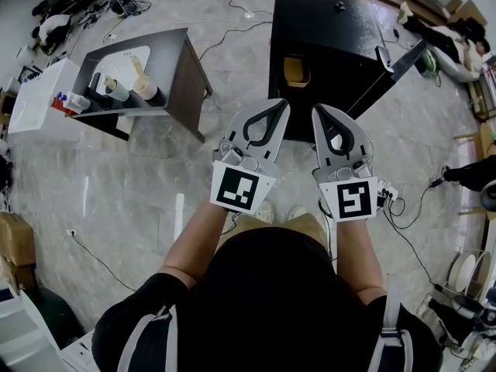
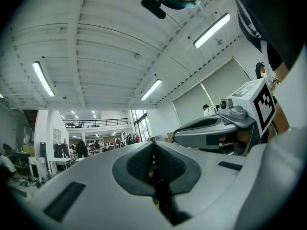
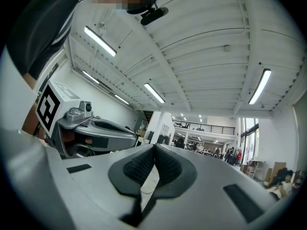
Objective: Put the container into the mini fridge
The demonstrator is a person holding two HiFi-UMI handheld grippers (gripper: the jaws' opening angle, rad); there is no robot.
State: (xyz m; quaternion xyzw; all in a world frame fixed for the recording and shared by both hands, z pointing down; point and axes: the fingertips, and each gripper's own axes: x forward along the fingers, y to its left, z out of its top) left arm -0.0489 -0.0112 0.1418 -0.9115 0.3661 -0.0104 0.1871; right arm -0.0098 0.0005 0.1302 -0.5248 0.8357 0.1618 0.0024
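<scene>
Left tool [image 1: 273, 108], right tool [image 1: 324, 111]: were held shut, empty; yellow item [image 1: 297, 72], perhaps the container, was seen inside open mini fridge [image 1: 333, 29]

Mini fridge [image 1: 333, 45] reads matt black, faintly speckled; floor [image 1: 116, 184] around it gleams like polished marble; left tool [image 1: 277, 105] and right tool [image 1: 318, 108] smooth grey plastic, pads [image 2: 139, 164] dark, ribbed.
</scene>
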